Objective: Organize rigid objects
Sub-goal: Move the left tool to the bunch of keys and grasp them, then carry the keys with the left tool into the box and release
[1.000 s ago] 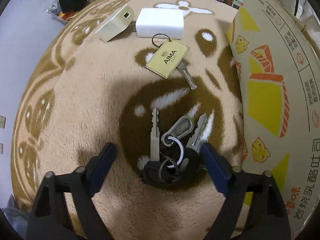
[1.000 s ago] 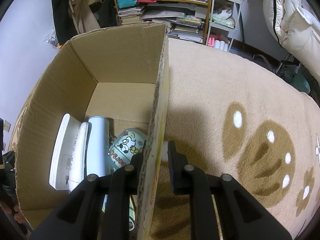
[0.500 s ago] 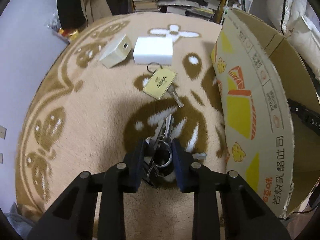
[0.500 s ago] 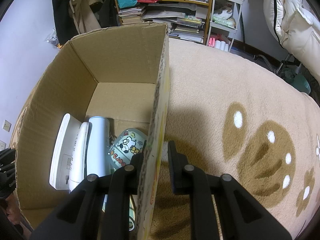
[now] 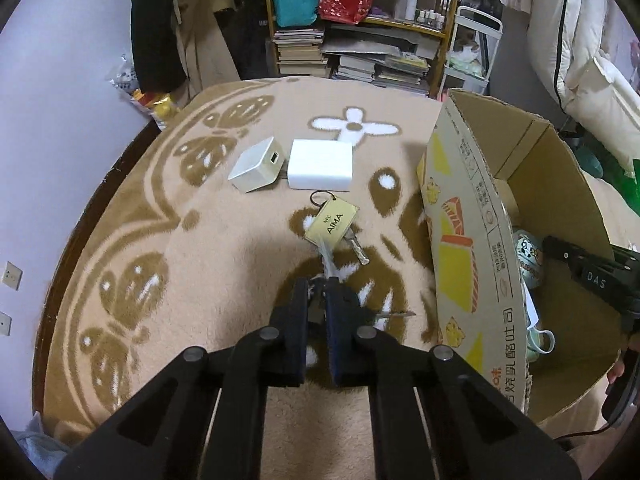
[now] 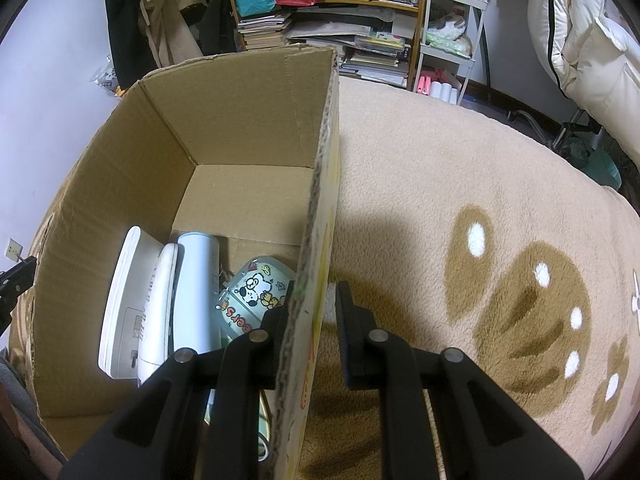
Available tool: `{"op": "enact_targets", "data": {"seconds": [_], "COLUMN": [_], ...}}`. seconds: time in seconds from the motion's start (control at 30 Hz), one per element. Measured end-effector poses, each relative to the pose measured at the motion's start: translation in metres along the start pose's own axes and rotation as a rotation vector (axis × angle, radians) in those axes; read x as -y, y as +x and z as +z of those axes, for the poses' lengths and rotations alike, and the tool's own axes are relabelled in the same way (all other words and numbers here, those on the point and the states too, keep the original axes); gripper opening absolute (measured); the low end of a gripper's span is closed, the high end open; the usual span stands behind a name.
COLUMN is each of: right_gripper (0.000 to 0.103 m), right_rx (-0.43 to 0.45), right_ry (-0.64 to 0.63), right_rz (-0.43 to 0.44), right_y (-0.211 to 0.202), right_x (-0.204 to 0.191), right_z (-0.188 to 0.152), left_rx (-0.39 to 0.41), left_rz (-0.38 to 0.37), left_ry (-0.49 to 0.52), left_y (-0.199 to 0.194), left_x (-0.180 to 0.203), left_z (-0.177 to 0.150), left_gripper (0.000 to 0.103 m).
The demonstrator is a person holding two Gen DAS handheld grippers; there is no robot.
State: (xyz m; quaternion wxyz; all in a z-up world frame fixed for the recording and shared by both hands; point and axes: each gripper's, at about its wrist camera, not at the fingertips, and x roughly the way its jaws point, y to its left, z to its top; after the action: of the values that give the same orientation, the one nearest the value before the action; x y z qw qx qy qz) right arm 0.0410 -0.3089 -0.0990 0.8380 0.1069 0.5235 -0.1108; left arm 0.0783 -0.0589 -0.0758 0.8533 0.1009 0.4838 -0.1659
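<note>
two chargers point(image 5: 292, 164) only in left view

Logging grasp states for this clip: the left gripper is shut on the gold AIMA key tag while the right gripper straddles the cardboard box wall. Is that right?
Not quite. In the left wrist view the left gripper is shut on the key bunch, not the AIMA key tag, which lies free on the blanket. The right gripper does straddle the cardboard box wall.
</note>
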Motion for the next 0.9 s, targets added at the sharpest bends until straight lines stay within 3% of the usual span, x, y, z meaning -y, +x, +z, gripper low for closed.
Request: {"op": "enact_targets", "data": {"seconds": [0.73, 0.9], "right_gripper": [0.016, 0.016], "right_rx": [0.002, 0.002], "right_ry": [-0.007, -0.005], "right_rz": [0.009, 0.010], "right_y": [0.000, 0.000], "right_x": [-0.001, -0.001], "right_z": [0.003, 0.003], "left_rx": [0.212, 0.267], "left_rz": [0.038, 0.089], "left_ry": [-0.018, 0.024], "left_y": [-0.083, -0.105], "left_x": [-0.007, 0.008], "left_z": [0.040, 0.061], "left_gripper": [0.007, 0.007]}}
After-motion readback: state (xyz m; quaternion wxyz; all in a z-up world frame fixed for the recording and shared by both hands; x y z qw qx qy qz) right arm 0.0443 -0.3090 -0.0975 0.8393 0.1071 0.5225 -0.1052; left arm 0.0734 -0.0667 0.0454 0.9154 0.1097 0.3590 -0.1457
